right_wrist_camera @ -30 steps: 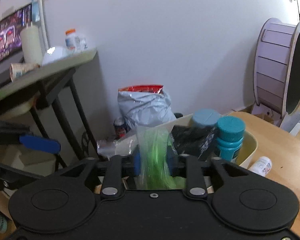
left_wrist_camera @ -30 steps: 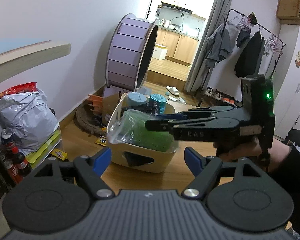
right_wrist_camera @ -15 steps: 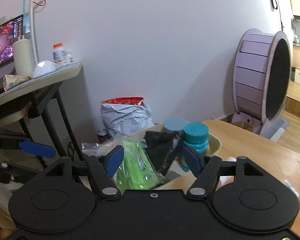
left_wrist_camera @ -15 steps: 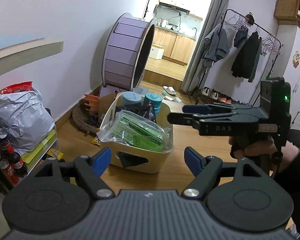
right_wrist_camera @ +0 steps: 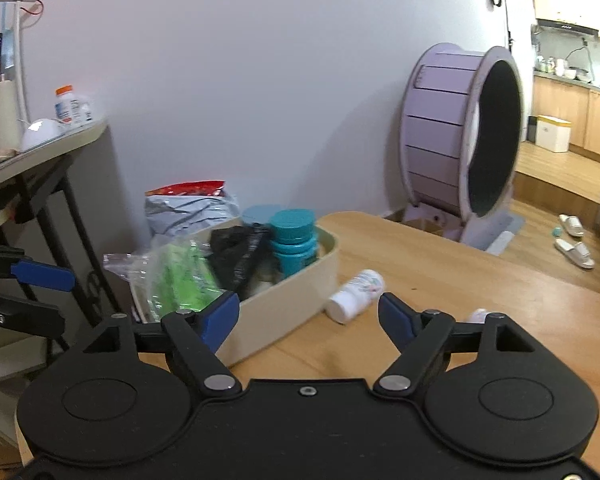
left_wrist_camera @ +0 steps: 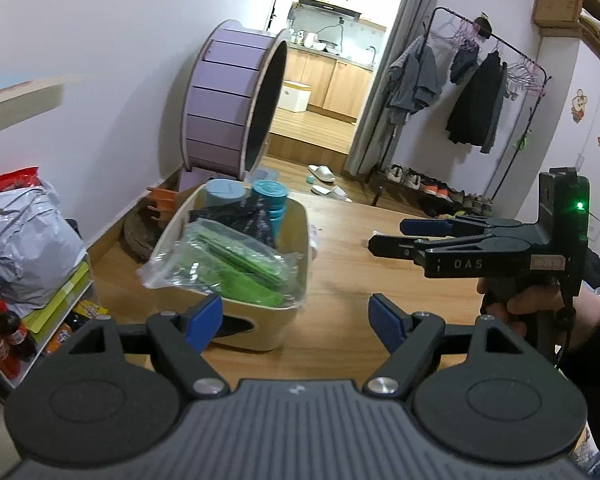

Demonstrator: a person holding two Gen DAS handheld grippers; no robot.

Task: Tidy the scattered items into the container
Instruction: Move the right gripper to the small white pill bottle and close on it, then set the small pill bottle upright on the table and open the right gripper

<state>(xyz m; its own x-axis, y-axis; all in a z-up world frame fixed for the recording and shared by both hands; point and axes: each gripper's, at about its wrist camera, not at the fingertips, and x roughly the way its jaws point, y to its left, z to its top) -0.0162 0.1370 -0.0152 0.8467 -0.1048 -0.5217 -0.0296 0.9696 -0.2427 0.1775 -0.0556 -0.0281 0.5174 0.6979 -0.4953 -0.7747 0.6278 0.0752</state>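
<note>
Blue pads tip both pairs of jaws, and nothing sits between either pair. Nearest in its own view, the right gripper [right_wrist_camera: 308, 312] has just been opening its jaws; they stand wide and bare over the wooden desk [right_wrist_camera: 460, 280], off to the side of the container. The left gripper [left_wrist_camera: 296, 316] is likewise spread wide and empty, hovering just short of the near wall of the cream container [left_wrist_camera: 260, 328].

Just past the right gripper lies a white bottle [right_wrist_camera: 354, 294] on its side on the desk, close beside the container's wall but outside it. A second small pale item [right_wrist_camera: 478, 314] peeks out behind the right finger; what it is cannot be told.

Inside the container, the clear bag of green sheets [left_wrist_camera: 236, 264] lies on top at the near end, one corner hanging over the rim. Behind it sit a black pouch [left_wrist_camera: 236, 216], a teal jar [left_wrist_camera: 270, 200] and a grey-blue lidded jar [left_wrist_camera: 224, 194] at the far end.

Judged from this, the task is well along but not finished: most things are already in, the bag looks freshly set down, and at least the white bottle is left to collect, probably by the right gripper, which is nearer
</note>
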